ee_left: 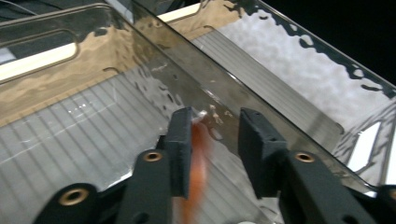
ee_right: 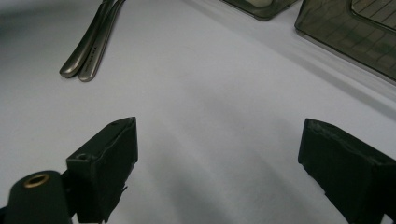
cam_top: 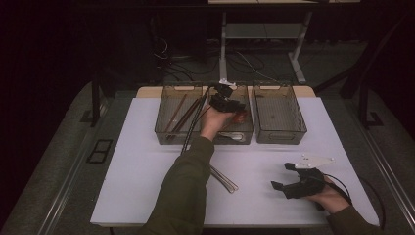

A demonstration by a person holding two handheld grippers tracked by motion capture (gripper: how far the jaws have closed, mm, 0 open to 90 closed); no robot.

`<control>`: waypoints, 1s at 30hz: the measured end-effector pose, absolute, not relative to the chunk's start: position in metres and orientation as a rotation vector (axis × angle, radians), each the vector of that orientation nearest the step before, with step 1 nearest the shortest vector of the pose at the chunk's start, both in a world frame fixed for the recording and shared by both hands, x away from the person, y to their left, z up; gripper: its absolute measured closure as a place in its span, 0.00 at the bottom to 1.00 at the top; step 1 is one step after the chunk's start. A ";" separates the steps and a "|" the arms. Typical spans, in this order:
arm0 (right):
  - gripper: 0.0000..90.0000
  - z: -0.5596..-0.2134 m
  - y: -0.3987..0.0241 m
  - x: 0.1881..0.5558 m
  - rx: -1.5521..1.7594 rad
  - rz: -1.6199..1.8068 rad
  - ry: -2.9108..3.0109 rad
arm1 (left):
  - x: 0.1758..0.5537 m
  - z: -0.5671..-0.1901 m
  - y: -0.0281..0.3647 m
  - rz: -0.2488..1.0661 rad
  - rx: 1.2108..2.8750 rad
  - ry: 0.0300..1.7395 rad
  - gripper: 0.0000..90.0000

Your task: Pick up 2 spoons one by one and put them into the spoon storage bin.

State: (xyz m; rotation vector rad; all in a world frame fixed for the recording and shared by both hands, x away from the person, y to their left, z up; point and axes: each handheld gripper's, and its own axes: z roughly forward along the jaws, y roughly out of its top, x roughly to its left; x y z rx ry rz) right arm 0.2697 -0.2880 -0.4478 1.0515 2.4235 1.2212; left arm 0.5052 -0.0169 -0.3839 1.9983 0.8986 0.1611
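Where the left gripper [ee_left: 215, 149] hangs over the middle bin [cam_top: 243, 134], jaws stand apart, with a blurred orange object [ee_left: 198, 158] lying against the inner face of one jaw and well clear of the other; no clamping pressure to be seen. Impossible to identify the orange object through the blur. Beyond the jaw tips, ribbed floor of the bin and its smoked transparent wall [ee_left: 219, 88], then the neighbouring right bin [cam_top: 280, 112] past that wall. Seen from above, left gripper [cam_top: 226, 100] sits inside the middle bin, near its far end, with an orange patch [cam_top: 240, 117] just beside the hand and a pale spoon-like piece [cam_top: 234, 135] at the near wall. Brown chopsticks [cam_top: 182, 115] lying slantwise in the left bin [cam_top: 178, 113].

On the other side, right gripper [ee_right: 219, 163] held with jaws wide apart, nothing between them, bare white table [ee_right: 210, 93] beneath. Ahead of those jaws, two metal utensil handles [ee_right: 88, 49] lying side by side and touching on the table. From above, right gripper [cam_top: 284, 176] resting low at the near right of the table, well apart from the bins; metal utensils [cam_top: 224, 179] near the table's middle, beside the left sleeve.
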 end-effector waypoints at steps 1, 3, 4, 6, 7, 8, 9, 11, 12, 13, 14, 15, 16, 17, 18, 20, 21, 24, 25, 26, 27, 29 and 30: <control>0.13 -0.448 -0.288 0.270 1.049 1.222 2.424 | 0.505 -0.383 -0.015 0.167 2.017 0.886 0.64; 0.13 -0.448 -0.288 0.270 1.048 1.221 2.425 | 0.504 -0.381 -0.015 0.174 2.025 0.873 0.60; 0.13 -0.448 -0.288 0.270 1.048 1.220 2.425 | 0.502 -0.379 -0.014 0.178 2.031 0.863 0.58; 0.13 -0.448 -0.287 0.270 1.048 1.216 2.427 | 0.497 -0.376 -0.013 0.168 2.017 0.840 0.54; 0.13 -0.448 -0.287 0.270 1.049 1.212 2.428 | 0.494 -0.375 -0.012 0.171 2.014 0.829 0.52; 0.13 -0.448 -0.287 0.270 1.048 1.213 2.425 | 0.490 -0.374 -0.010 0.176 2.018 0.818 0.50; 0.13 -0.449 -0.287 0.270 1.049 1.214 2.429 | 0.486 -0.373 -0.008 0.175 2.028 0.805 0.49; 0.13 -0.449 -0.287 0.270 1.048 1.212 2.431 | 0.479 -0.371 -0.005 0.186 2.037 0.786 0.47; 0.13 -0.449 -0.286 0.270 1.049 1.212 2.432 | 0.475 -0.371 -0.003 0.183 2.038 0.776 0.46; 0.13 -0.449 -0.286 0.270 1.050 1.208 2.435 | 0.471 -0.370 -0.001 0.176 2.037 0.767 0.45; 0.13 -0.448 -0.286 0.271 1.050 1.206 2.436 | 0.467 -0.371 0.001 0.167 2.043 0.761 0.44; 0.13 -0.449 -0.286 0.271 1.054 1.209 2.434 | 0.464 -0.371 0.003 0.169 2.055 0.749 0.43; 0.13 -0.448 -0.286 0.271 1.054 1.204 2.436 | 0.460 -0.371 0.005 0.173 2.060 0.737 0.43; 0.13 -0.448 -0.286 0.271 1.055 1.204 2.435 | 0.455 -0.371 0.007 0.175 2.060 0.731 0.42; 0.13 -0.449 -0.285 0.271 1.055 1.204 2.436 | 0.451 -0.371 0.009 0.178 2.058 0.728 0.42; 0.13 -0.449 -0.285 0.272 1.054 1.204 2.436 | 0.444 -0.372 0.015 0.166 2.051 0.725 0.44; 0.13 -0.449 -0.284 0.272 1.054 1.201 2.439 | 0.440 -0.373 0.018 0.157 2.052 0.722 0.45; 0.13 -0.449 -0.283 0.273 1.056 1.203 2.437 | 0.428 -0.377 0.026 0.144 2.053 0.710 0.51; 0.13 -0.449 -0.283 0.273 1.058 1.205 2.438 | 0.424 -0.378 0.028 0.144 2.061 0.705 0.54; 0.13 -0.449 -0.283 0.273 1.056 1.204 2.437 | 0.419 -0.379 0.031 0.148 2.066 0.696 0.56; 0.13 -0.449 -0.283 0.273 1.056 1.204 2.437 | 0.415 -0.381 0.034 0.145 2.070 0.694 0.59; 0.13 -0.450 -0.284 0.274 1.057 1.200 2.436 | 0.407 -0.384 0.041 0.143 2.086 0.687 0.64; 0.13 -0.450 -0.284 0.274 1.057 1.199 2.435 | 0.402 -0.386 0.044 0.147 2.089 0.686 0.67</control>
